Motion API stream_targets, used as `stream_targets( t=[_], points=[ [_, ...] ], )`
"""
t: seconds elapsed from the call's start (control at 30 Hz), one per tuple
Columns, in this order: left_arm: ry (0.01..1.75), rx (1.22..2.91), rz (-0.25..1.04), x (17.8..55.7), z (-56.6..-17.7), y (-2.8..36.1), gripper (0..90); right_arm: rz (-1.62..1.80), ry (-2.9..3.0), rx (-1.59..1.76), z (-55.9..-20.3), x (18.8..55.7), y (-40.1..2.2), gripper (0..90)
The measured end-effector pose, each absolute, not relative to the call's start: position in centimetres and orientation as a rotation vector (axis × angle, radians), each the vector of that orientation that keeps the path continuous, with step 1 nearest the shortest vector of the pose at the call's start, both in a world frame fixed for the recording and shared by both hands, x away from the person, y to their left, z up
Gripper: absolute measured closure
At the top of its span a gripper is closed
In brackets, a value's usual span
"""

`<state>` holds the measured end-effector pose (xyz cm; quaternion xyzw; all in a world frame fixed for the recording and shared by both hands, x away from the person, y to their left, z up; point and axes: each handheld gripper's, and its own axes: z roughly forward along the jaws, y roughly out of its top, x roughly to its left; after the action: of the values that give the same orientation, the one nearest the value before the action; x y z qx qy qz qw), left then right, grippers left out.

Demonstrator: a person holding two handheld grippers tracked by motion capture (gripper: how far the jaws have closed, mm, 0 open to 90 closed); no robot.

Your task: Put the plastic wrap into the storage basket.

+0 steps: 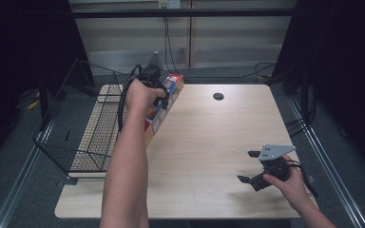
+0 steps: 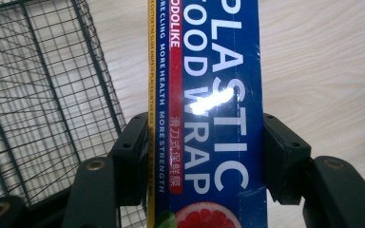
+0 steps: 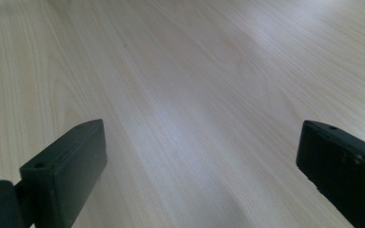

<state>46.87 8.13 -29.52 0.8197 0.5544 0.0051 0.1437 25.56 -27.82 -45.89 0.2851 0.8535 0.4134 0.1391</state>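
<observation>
A long blue plastic food wrap box point(image 2: 209, 95) with white lettering is clamped between the jaws of my left gripper point(image 2: 206, 156). In the high view that box point(image 1: 168, 90) hangs over the table's left part beside the wire basket, and my left gripper point(image 1: 158, 99) is shut on it from above. My right gripper point(image 1: 248, 166) hovers low over the table's right front with its jaws wide apart. In the right gripper view, bare wood lies between the jaws of the right gripper point(image 3: 197, 166).
A black wire basket point(image 1: 88, 118) stands on the table's left edge, its mesh point(image 2: 38, 95) close beside the box. A dark round hole point(image 1: 218, 96) marks the wooden table point(image 1: 209, 142) at the back. Cables trail behind the far edge.
</observation>
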Motion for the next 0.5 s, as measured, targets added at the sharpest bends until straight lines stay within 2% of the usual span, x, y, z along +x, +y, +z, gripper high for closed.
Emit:
stream_targets(
  t=[0.5],
  points=[
    [1.649,2.314,0.031,46.3,-27.6,10.5,43.3,1.198,2.463,0.820,-45.9,25.6,-27.8,2.7]
  ],
)
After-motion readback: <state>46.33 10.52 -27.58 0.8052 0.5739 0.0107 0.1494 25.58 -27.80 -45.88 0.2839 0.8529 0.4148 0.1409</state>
